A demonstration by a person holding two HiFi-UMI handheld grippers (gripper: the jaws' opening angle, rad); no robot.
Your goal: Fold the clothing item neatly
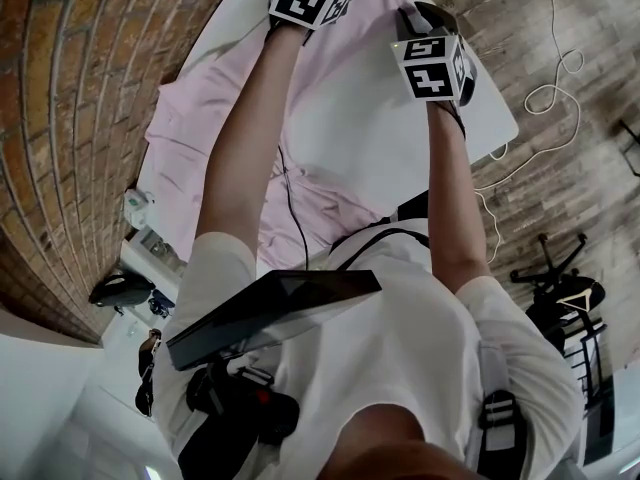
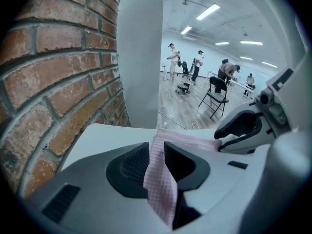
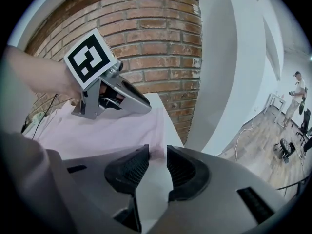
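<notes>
Left gripper (image 2: pixel 157 148) pinches the pink shirt (image 1: pixel 185 148); right gripper (image 3: pixel 158 152) gapes at its edge, over the table (image 1: pixel 492 118)

Brick wall (image 1: pixel 60 118) close beside table (image 1: pixel 482 108) edge

The dark ribbed jaws of the right gripper (image 3: pixel 158 152) stood apart over the white tabletop (image 3: pixel 154 180). A corner of the pale pink cloth garment (image 3: pixel 97 130) lay at their tips, unpinched. Beyond, the left gripper (image 3: pixel 141 104), with its black-and-white marker cube, rested on that garment before a red brick wall (image 3: pixel 146 33).
</notes>
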